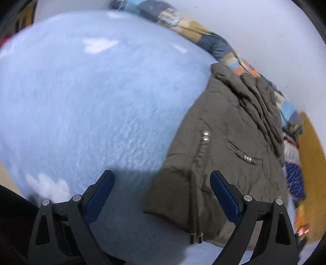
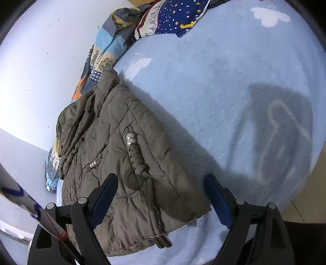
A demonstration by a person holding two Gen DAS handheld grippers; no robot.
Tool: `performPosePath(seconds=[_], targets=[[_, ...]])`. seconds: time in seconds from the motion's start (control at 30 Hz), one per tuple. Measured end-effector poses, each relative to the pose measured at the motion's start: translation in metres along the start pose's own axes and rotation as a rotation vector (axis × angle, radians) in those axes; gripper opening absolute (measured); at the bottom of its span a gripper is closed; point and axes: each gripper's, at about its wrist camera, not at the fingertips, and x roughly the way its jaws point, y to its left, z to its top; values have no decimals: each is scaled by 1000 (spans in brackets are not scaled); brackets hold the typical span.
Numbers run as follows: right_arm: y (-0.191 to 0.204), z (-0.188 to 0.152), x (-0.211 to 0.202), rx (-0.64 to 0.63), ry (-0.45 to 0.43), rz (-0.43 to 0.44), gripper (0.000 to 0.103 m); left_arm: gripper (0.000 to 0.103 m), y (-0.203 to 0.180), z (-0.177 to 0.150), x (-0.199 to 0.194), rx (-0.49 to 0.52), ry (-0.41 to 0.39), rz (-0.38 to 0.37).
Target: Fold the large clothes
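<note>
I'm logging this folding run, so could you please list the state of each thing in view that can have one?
Olive padded jacket: folded into a compact bundle, lying on the bed, held by neither gripper.
Jacket drawstring: loose, lying on the jacket, metal tips at the near edge.
Left gripper: open, holding nothing.
Right gripper: open, holding nothing.
Patterned quilt: bunched against the wall.
Light blue blanket: spread flat.

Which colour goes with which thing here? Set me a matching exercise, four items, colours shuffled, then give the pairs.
Things:
1. padded jacket
2. fleece blanket
3. starry cloth
4. gripper pads

Colours:
A. light blue with white clouds
B. olive brown
C. plain dark blue
D. navy with yellow stars and a moon

Pairs: 1-B, 2-A, 3-D, 4-C
</note>
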Motion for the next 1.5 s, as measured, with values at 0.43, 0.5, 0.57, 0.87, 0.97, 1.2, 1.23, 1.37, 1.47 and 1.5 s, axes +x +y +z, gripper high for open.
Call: performPosePath(seconds=[0.43,0.5,0.57,0.87,0.97,1.2,1.23,1.37,1.47,1.5], targets=[[42,-33,23,-169,81,104,82,91,-44,-31,12,179,3,-66],[51,-38,25,-208,91,119,72,80,-50,-36,10,214,-17,-65],[49,-35,20,-204,57,105,59,72,-47,-34,10,207,-37,-57],[36,-28,28,-161,65,90,52,65,-64,-43,16,313,-44,-46],[47,-34,36,-218,96,86,52,66,-67,-42,19,337,-62,-16],[71,-45,30,-400,43,8,29,64,-80,-49,21,453,-122,74],[77,-49,29,-445,25,-14,28,64,-82,-51,22,469,-128,89],[77,-56,41,-499,32,-83,30,64,-83,-55,25,503,-144,126],[80,-61,42,-550,7,-111,33,64,-82,-57,26,507,-155,133],[79,-61,42,-553,0,-108,34,64,-81,-58,24,504,-156,131]])
